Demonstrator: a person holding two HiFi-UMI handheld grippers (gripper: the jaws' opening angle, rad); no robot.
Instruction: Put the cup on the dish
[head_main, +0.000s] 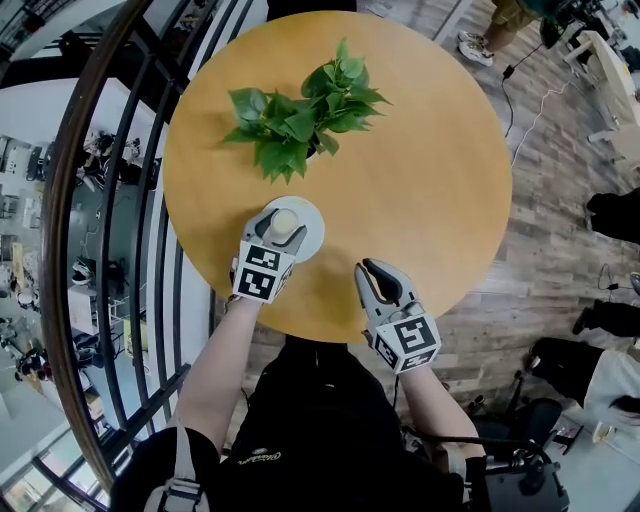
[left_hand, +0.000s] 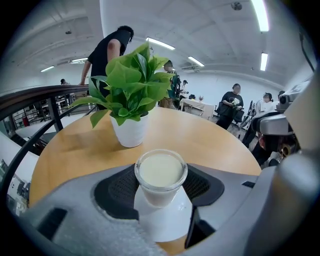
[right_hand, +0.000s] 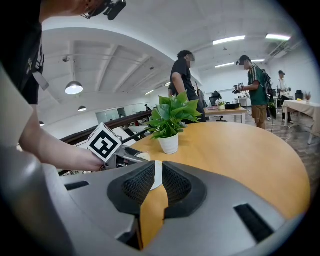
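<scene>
A glass cup (head_main: 285, 222) of milky white liquid stands upright over a small white dish (head_main: 312, 238) on the round wooden table (head_main: 420, 180). My left gripper (head_main: 280, 225) is shut on the cup, with a dark pad against each side of the glass. In the left gripper view the cup (left_hand: 161, 175) sits at the middle of the dish (left_hand: 167, 217); I cannot tell whether its base touches it. My right gripper (head_main: 372, 272) hovers at the table's near edge, to the right of the dish. Its jaws are shut down to a thin slit with nothing in it (right_hand: 155, 175).
A green potted plant (head_main: 300, 115) in a white pot stands just beyond the dish. A dark railing (head_main: 120, 150) curves past the table's left side over a drop. Several people stand around desks farther off in the room.
</scene>
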